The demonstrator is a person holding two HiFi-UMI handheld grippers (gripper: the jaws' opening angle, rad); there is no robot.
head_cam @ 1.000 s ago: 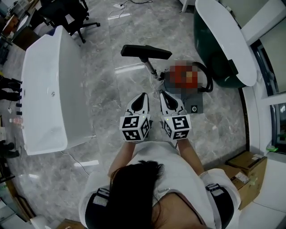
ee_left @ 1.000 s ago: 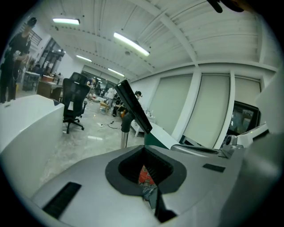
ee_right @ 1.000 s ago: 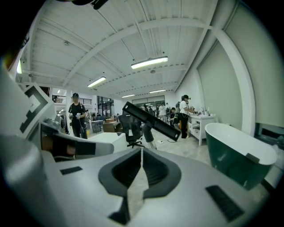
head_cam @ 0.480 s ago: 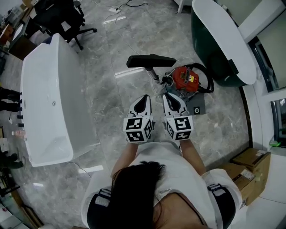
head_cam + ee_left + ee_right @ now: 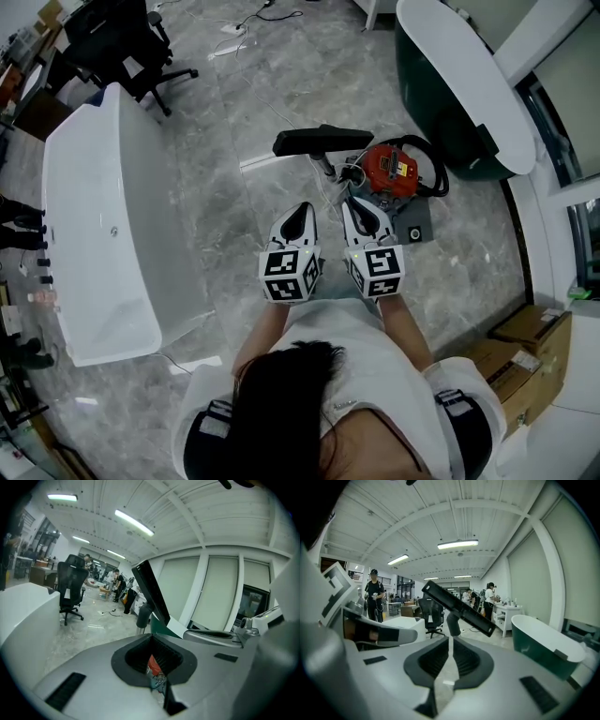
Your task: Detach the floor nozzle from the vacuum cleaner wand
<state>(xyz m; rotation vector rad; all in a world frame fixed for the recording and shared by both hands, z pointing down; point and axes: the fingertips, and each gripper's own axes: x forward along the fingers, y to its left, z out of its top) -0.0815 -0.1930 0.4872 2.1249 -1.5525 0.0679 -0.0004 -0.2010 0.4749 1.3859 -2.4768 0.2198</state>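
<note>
Head view: steeply down from above. Gripper views: low, forward; all share floor nozzle (image 5: 322, 141).

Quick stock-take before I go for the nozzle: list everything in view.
floor nozzle: one, black, ahead of grippers
wand: one, grey, behind nozzle
vacuum body: one, red, right of nozzle
hose: one, black, looped by the body
white bathtub: one, left
green bathtub: one, white rim, upper right
office chair: one, black, upper left
cardboard boxes: at least two, brown, lower right
left gripper: one, white, shut, empty
right gripper: one, white, shut, empty
</note>
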